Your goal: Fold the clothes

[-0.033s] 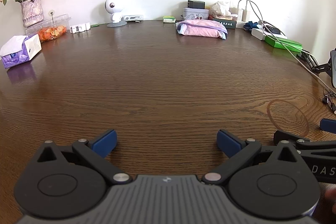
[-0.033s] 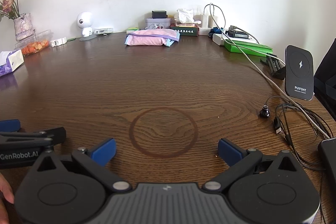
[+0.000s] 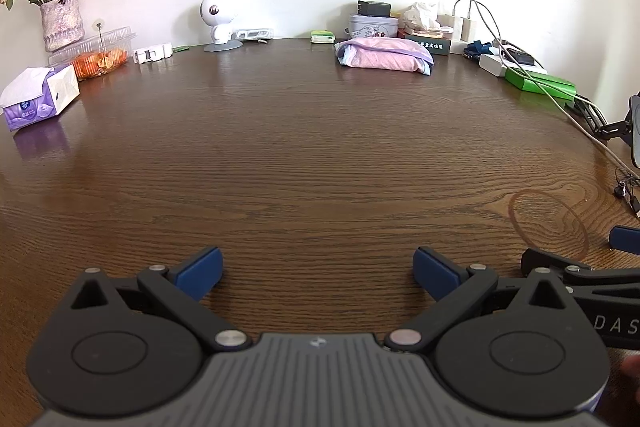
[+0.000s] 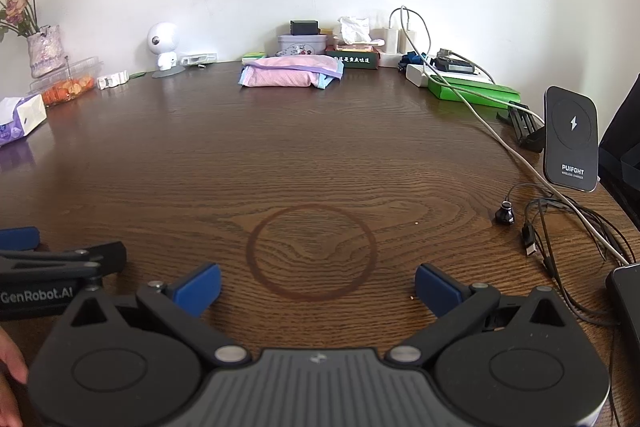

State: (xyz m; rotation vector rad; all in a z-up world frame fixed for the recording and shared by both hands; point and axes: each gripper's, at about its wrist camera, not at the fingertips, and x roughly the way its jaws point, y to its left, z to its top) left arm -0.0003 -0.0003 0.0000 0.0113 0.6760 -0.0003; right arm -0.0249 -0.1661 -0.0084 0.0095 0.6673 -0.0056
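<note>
A folded stack of pink and light-blue clothes (image 3: 386,57) (image 4: 290,75) lies at the far side of the dark wooden table (image 3: 320,167), close to the wall. My left gripper (image 3: 318,273) is low over the table's near edge, open wide, with only bare wood between its blue pads. My right gripper (image 4: 318,289) is beside it on the right, also open and holding nothing, above a round ring mark (image 4: 312,253) in the wood. Each gripper's arm shows at the edge of the other's view. Both are far from the clothes.
A tissue pack (image 3: 38,99), a flower vase (image 3: 60,23) and a clear food box (image 3: 96,53) stand at the left. A white round gadget (image 3: 218,23), a tin (image 4: 300,43) and boxes line the wall. Green boxes (image 4: 472,93), cables (image 4: 560,239) and a charger stand (image 4: 572,139) crowd the right.
</note>
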